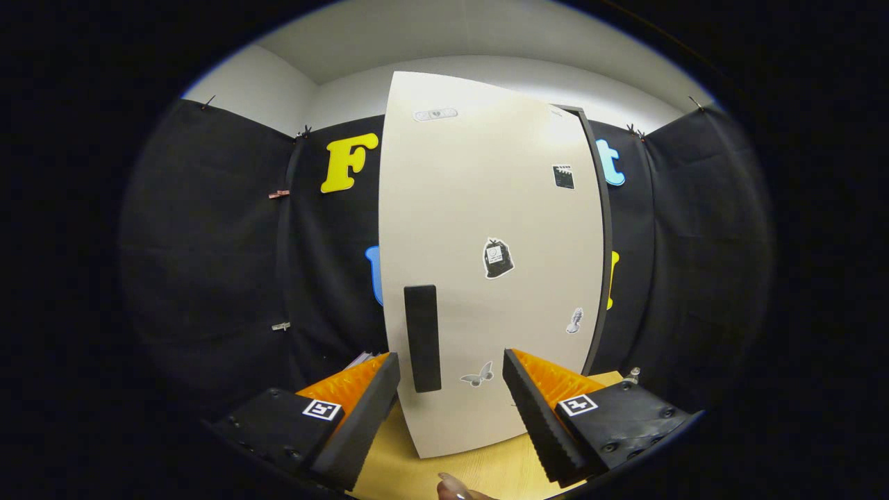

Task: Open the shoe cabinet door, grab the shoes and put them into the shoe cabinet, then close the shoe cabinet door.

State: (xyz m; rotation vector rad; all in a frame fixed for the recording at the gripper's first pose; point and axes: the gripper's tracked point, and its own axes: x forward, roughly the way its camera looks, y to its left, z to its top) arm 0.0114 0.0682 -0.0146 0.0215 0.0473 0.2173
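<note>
The shoe cabinet door (486,243) is a tall cream panel with several small stickers on it, standing just ahead of my fingers. Its black bar handle (422,338) runs upright near the door's left edge, low down. The cabinet's dark edge (603,236) shows along the door's right side. My gripper (450,403) is open, one finger (361,410) left of the handle and the other (538,410) well to its right. The handle sits just beyond the gap, nearer the left finger. Neither finger touches it. The shoes are not in sight.
The cabinet stands on a light wooden tabletop (451,472). A person's fingertip (455,486) pokes in at the near edge of the table, below the fingers. Black cloth walls close in on the left and right. Something pale lies behind the left finger (358,360).
</note>
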